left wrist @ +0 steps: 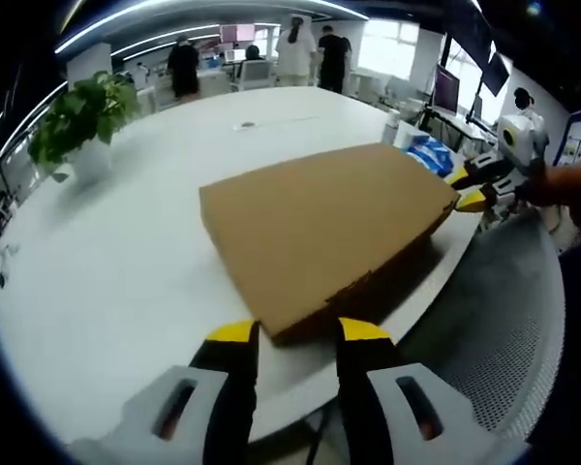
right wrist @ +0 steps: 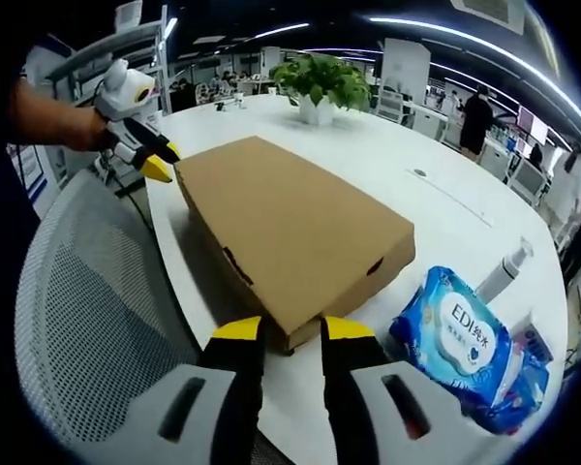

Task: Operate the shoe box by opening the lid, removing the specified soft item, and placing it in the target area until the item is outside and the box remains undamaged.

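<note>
The shoe box (left wrist: 324, 232) was a flat, matte brown cardboard rectangle with crisp edges and its lid down, lying near the rim of a smooth, white, rounded table (left wrist: 126, 281). In the left gripper view the left gripper (left wrist: 298, 334) rose from 6 o'clock, its yellow-tipped black jaws spread on either side of the box's nearest corner, not pinching it. At 3 o'clock in that view the right gripper (left wrist: 470, 189) sat at the far corner of the box, held by a hand. In the right gripper view the right gripper (right wrist: 290, 331) likewise had its jaws parted, straddling the near corner of the shoe box (right wrist: 290, 228), whose side wall showed small slot cut-outs. The left gripper (right wrist: 153, 160) appeared at 10 o'clock, at the opposite corner. A glossy blue plastic pack of wipes (right wrist: 455, 339), soft and crinkled, lay at 4 o'clock just beside the box, with a slim white pump bottle (right wrist: 504, 271) behind it. A leafy green plant (right wrist: 321, 82) in a white pot stood at 12 o'clock, well apart, with open tabletop between it and the box. A grey mesh chair back (right wrist: 97, 310) curved just beside the table's rim at 8 o'clock.
</note>
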The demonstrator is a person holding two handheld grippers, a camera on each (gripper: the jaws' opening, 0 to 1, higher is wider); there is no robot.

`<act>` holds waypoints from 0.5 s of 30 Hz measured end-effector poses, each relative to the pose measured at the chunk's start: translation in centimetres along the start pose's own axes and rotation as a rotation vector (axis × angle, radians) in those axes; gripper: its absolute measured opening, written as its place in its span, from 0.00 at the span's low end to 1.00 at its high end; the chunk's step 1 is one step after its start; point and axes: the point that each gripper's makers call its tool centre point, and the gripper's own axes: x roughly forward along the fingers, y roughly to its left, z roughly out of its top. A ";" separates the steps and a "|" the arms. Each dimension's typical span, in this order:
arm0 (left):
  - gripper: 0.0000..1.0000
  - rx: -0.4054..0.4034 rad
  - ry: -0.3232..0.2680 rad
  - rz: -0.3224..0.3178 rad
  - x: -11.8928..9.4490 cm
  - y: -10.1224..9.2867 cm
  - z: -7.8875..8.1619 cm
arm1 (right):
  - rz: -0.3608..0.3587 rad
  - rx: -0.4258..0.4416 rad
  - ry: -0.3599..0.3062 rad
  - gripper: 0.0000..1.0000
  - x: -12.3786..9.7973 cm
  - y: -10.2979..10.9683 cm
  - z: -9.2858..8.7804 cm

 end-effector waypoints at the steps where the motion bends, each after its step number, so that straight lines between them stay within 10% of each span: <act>1: 0.29 0.000 0.000 -0.001 0.1 0.1 0.1 | -0.003 0.001 -0.001 0.20 0.1 -0.2 0.1; 15: 0.30 0.004 -0.003 -0.012 2.5 1.1 2.7 | -0.037 0.007 -0.010 0.21 1.4 -4.7 1.3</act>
